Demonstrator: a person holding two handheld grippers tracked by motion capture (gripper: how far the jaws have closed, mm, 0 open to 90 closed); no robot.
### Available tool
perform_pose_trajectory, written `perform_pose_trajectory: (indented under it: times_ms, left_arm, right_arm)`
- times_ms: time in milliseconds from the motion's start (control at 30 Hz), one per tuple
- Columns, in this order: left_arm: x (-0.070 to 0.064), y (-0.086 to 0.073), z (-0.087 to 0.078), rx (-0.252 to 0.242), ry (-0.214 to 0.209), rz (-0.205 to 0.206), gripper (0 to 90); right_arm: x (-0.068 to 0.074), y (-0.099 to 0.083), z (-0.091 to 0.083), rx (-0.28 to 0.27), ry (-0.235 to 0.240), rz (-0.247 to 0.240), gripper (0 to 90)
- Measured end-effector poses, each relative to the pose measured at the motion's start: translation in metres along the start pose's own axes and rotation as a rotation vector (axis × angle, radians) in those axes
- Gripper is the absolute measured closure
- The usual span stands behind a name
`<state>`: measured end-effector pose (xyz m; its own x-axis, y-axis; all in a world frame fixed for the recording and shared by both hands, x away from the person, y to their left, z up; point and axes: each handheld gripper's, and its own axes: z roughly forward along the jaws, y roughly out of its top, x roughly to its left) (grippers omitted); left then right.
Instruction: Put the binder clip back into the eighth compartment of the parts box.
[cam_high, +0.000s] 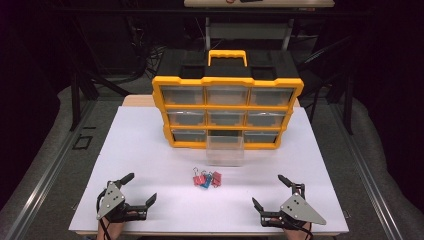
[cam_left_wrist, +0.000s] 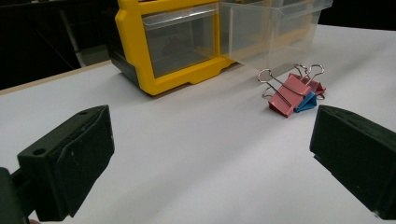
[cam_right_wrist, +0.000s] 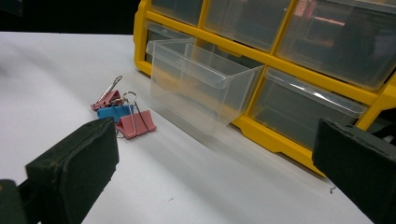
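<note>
Desk (cam_high: 150, 150): white top, all items are carried on it.
Organizer (cam_high: 227, 112): yellow frame, clear drawers in three rows, black top with yellow handle; set at the far middle of the desk.
Open drawer (cam_high: 225, 148): bottom row, middle slot, pulled out toward the person; seen empty.
Left hand-held gripper (cam_high: 139, 189): held at the near left edge, jaws spread wide, nothing gripped.
Right hand-held gripper (cam_high: 269, 191): held at the near right edge, jaws spread wide, nothing gripped.
Binder clips (cam_high: 206, 179): two red, one blue, clustered touching; placed just in front of the open drawer, between both grippers, well apart from each.
</note>
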<state>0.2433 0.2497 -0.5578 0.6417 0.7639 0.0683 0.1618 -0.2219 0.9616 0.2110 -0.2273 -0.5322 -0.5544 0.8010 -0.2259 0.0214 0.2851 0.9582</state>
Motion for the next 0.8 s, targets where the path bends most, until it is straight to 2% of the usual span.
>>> perform_pose_trajectory:
  times_ms: [233,400,467,667,800]
  left_arm:
    - [0.002,0.001,0.001,-0.002,0.003,0.005,0.0]
    - [0.002,0.004,0.004,0.017,-0.009,0.020,0.0]
    - [0.002,0.006,0.006,0.018,-0.019,0.007,0.0]
    - [-0.002,0.010,0.018,0.083,-0.056,-0.002,0.0]
    - [-0.003,0.013,0.023,0.106,-0.084,-0.017,0.0]
  right_arm:
    - [0.000,0.000,0.001,0.007,0.011,0.001,0.1]
    - [0.001,0.000,0.001,0.005,0.016,0.000,0.2]
    - [0.001,0.000,0.002,0.007,0.018,0.001,0.2]
    - [0.000,-0.001,0.003,0.014,0.020,0.004,0.2]
    - [0.000,-0.001,0.005,0.015,0.026,0.007,0.2]
